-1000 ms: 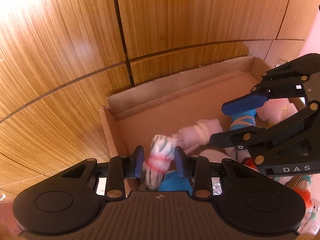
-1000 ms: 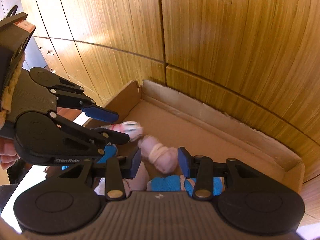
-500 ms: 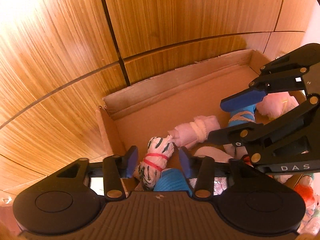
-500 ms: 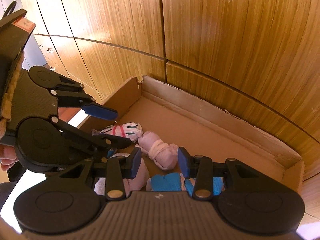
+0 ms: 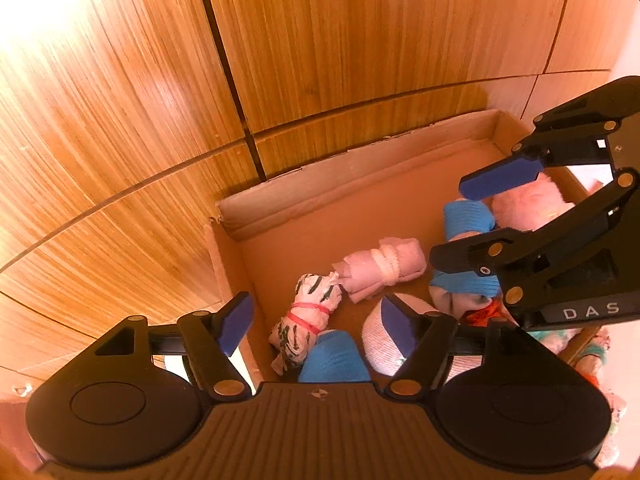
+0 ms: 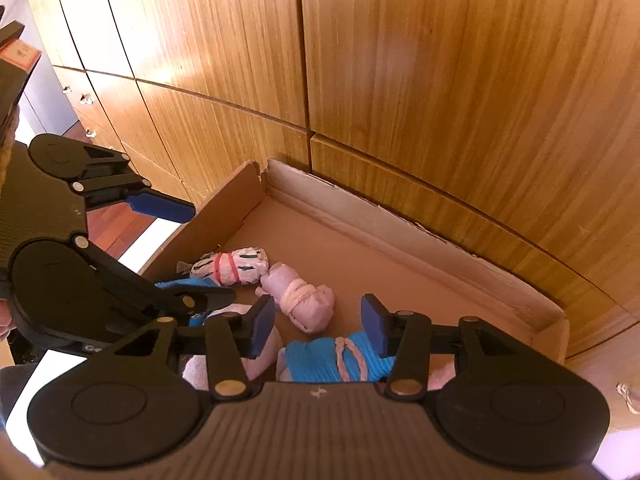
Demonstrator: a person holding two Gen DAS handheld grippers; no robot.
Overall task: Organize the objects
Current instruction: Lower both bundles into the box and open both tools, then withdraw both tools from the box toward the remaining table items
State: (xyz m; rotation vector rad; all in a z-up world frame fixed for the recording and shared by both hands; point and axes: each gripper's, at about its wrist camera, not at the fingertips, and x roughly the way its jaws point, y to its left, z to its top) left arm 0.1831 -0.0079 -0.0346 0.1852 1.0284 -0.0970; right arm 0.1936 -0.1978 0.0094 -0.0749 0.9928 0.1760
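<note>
Your biggest risk sits with the shallow brown cardboard box (image 5: 360, 184) against the wooden cabinet fronts (image 5: 320, 40): both tools crowd its near-left corner, and if you swing either sideways the black frames may knock together or shove the low wall.

Next, the left gripper (image 5: 316, 324): its fingers are opening and already stand wide, nothing pressed between them. The white cloth roll with dark green marks and a red band (image 5: 310, 310) lies on the box floor just below them, so a careless lift could catch it with a pad and drag it out.

The right gripper (image 6: 318, 330) has narrower fingers, also opening, with the blue ribbed roll tied with pale cord (image 6: 340, 360) lying loose beneath them. Pull away crooked and you may roll it onto the pale pink roll bound with white cord (image 6: 300, 300).

Count, judging from both views: one box; two grippers; at least six bundles, namely one white-green, one pale pink, two blue, one whitish rounded one (image 5: 380, 336), one fluffy pink one (image 5: 528, 204). More coloured cloth at the right edge I cannot tell apart.
</note>
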